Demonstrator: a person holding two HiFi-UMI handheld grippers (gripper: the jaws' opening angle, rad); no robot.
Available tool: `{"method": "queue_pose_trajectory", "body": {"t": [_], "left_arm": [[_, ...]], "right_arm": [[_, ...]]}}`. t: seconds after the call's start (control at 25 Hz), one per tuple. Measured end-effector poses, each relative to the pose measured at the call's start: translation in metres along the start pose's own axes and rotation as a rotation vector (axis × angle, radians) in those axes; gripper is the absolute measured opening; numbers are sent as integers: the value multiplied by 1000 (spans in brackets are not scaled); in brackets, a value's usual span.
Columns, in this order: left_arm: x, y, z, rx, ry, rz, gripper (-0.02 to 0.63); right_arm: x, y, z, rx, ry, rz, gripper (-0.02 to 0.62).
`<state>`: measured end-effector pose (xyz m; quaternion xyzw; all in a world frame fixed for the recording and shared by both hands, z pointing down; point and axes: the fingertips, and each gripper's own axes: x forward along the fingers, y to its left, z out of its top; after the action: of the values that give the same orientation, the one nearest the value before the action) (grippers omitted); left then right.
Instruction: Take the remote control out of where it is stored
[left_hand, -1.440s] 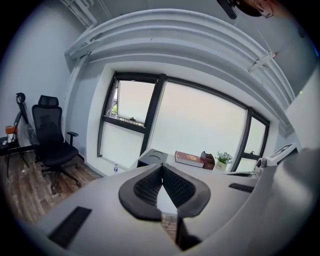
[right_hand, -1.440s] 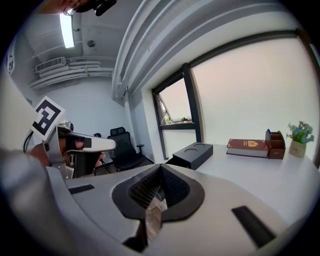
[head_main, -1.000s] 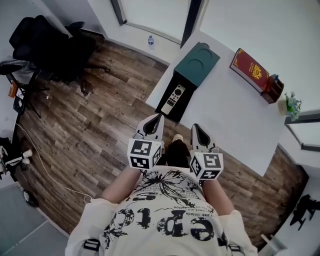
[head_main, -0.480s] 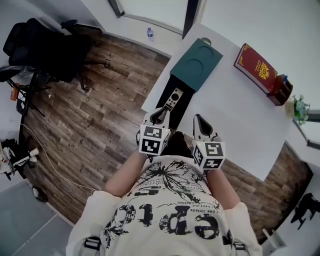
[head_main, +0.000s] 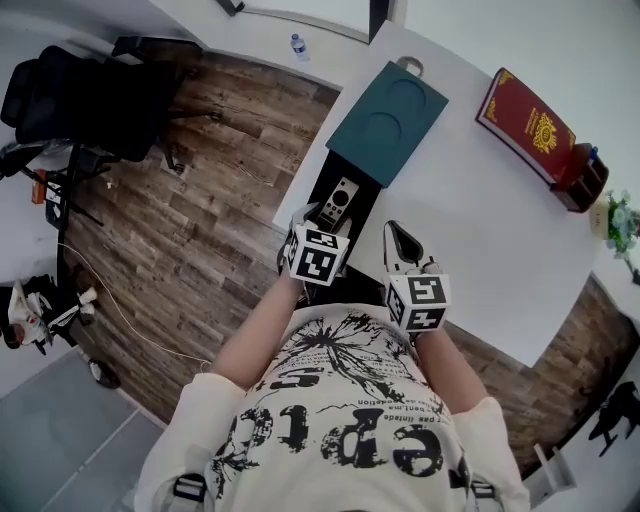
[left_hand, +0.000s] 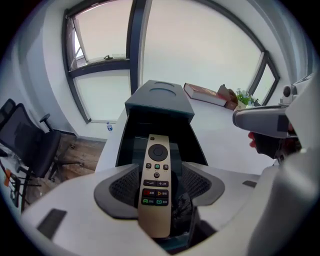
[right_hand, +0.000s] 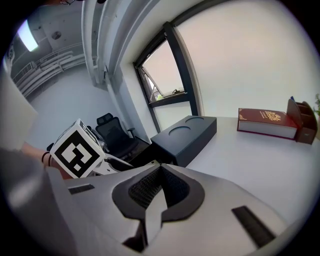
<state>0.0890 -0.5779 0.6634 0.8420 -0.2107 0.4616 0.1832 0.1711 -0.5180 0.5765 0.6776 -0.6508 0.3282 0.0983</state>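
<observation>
While its jaws have just been opening, the left gripper (head_main: 318, 214) now stands wide apart over the near end of a black tray (left_hand: 129, 150), pointing steeply down. The remote control (left_hand: 156, 170) lies lengthwise between the two ribbed pads, its buttons facing up. The left pad sits close along the remote's edge and a dark gap shows on the right, so the pads do not clamp it. The remote is in the pulled-out tray, which slides from a dark green box (head_main: 390, 118) at 12 o'clock from the gripper. At 3 o'clock from the left gripper in the head view, the right gripper (right_hand: 158, 172) hangs over the white table (head_main: 470, 240) with its jaws together and nothing between them. Further out on the table, at 2 o'clock from the box, lies a red book (head_main: 527, 122), with a brown holder (head_main: 584, 180) touching its far end and a small plant (head_main: 622, 220) beyond that. At 9 o'clock from the table is wooden floor (head_main: 200, 210), with a black office chair (head_main: 75, 95) at 10 o'clock and a water bottle (head_main: 296, 45) by the wall at 11 o'clock.
</observation>
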Motion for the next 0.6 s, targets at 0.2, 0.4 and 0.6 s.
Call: {"method": "queue_pose_trajectory", "body": {"t": [0.2, 0.4, 0.6], "left_arm": [[15, 2, 1, -8, 80, 35, 267], [26, 2, 0, -28, 108, 38, 267], [25, 4, 2, -30, 46, 54, 267]], "right_arm": [[10, -14, 0, 19, 22, 15, 3], [16, -24, 6, 16, 17, 29, 3], [15, -33, 7, 35, 5, 4, 3]]}}
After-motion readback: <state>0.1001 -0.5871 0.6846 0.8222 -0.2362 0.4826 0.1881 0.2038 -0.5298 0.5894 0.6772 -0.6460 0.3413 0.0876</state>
